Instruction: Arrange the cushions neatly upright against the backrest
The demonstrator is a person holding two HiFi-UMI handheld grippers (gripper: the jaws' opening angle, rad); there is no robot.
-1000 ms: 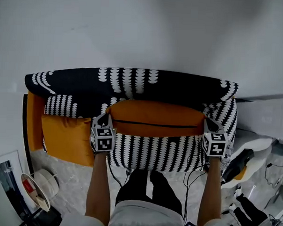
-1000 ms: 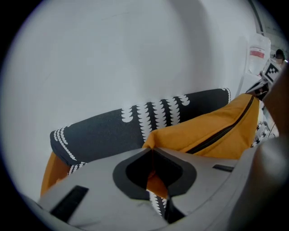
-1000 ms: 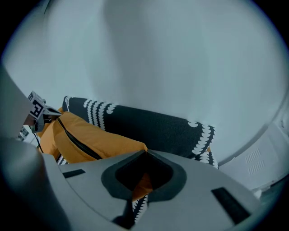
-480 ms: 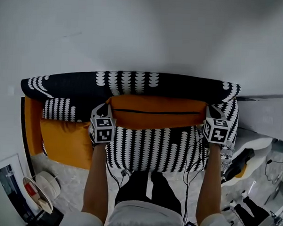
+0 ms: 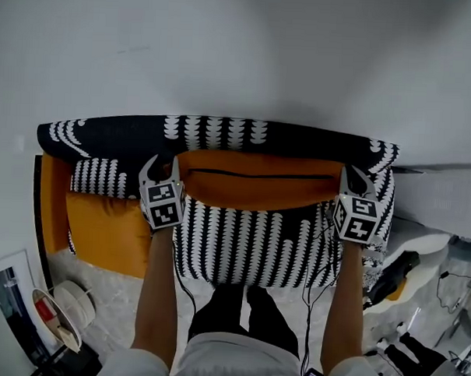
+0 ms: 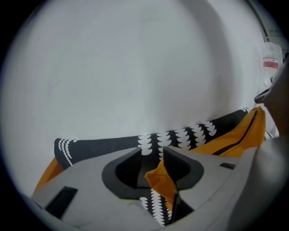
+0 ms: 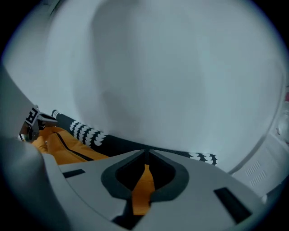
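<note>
A long orange cushion (image 5: 255, 190) with a dark zip stands on edge along the black-and-white patterned backrest (image 5: 214, 132) of the sofa. My left gripper (image 5: 160, 166) is at its left end. Its jaws are opening, and the cushion's corner (image 6: 161, 178) lies loosely between them, with a gap on the left side of my left gripper (image 6: 151, 153). At the right end, my right gripper (image 5: 353, 179) is shut on a thin fold of the cushion (image 7: 143, 187); my right gripper (image 7: 146, 155) points at the wall. A second orange cushion (image 5: 109, 228) lies flat on the seat's left part.
An orange panel (image 5: 56, 199) stands at the sofa's left arm. The patterned seat (image 5: 248, 246) lies below the cushion. A white unit (image 5: 445, 196) stands right of the sofa. A framed picture (image 5: 13, 290), a round white object (image 5: 62, 312) and cables lie on the floor.
Both grippers have carried the long cushion back against the backrest. The left gripper's jaws have parted from the cushion's corner. The right still grips.
</note>
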